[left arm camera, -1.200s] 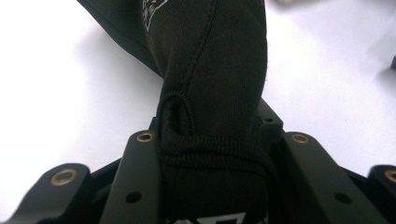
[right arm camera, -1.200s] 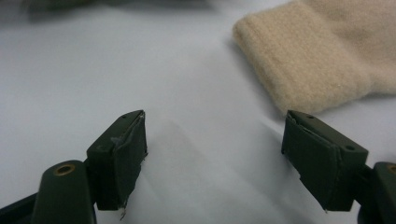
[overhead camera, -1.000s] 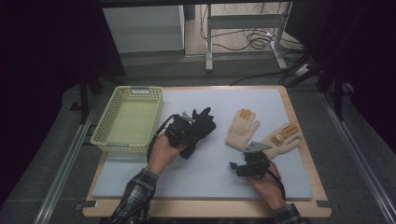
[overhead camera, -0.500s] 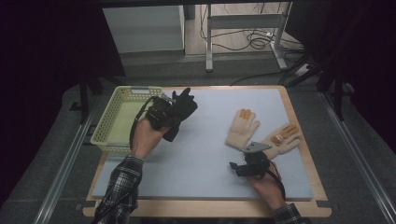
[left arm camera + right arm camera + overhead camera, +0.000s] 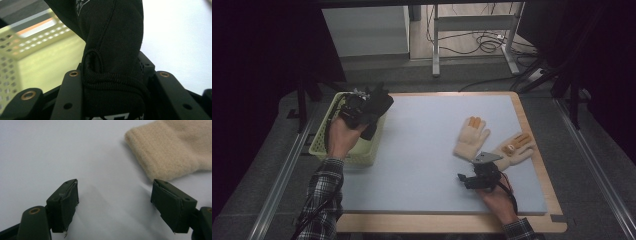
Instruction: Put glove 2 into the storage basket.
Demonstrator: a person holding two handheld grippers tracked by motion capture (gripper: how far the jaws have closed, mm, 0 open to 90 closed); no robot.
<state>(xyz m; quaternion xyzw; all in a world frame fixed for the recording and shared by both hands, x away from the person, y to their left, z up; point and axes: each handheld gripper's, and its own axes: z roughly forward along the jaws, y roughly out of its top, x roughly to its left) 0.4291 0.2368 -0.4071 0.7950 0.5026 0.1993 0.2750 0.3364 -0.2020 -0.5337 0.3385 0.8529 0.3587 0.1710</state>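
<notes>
Carried from the middle of the blue-grey table mat (image 5: 427,150) over to the pale yellow-green perforated plastic basket (image 5: 319,150) at the left edge: black fabric glove (image 5: 374,107), clamped at its ribbed cuff in the left gripper (image 5: 357,107), now hanging above the basket's near right corner and not yet inside. Seen between the left jaws in the left gripper view, the same glove (image 5: 112,50), pads pressing on the cuff; jaws only just beginning to ease, grip not yet given up. Judged as the drop-off step, with release over the basket probably next. Further right, two cream knitted gloves with orange fingertips (image 5: 472,135) flat on the mat, waiting. Right gripper (image 5: 477,177) resting just beside them, jaws apart and holding nothing, one cream cuff (image 5: 170,152) near its tip. White printed marks on the black glove, too cropped to read.
</notes>
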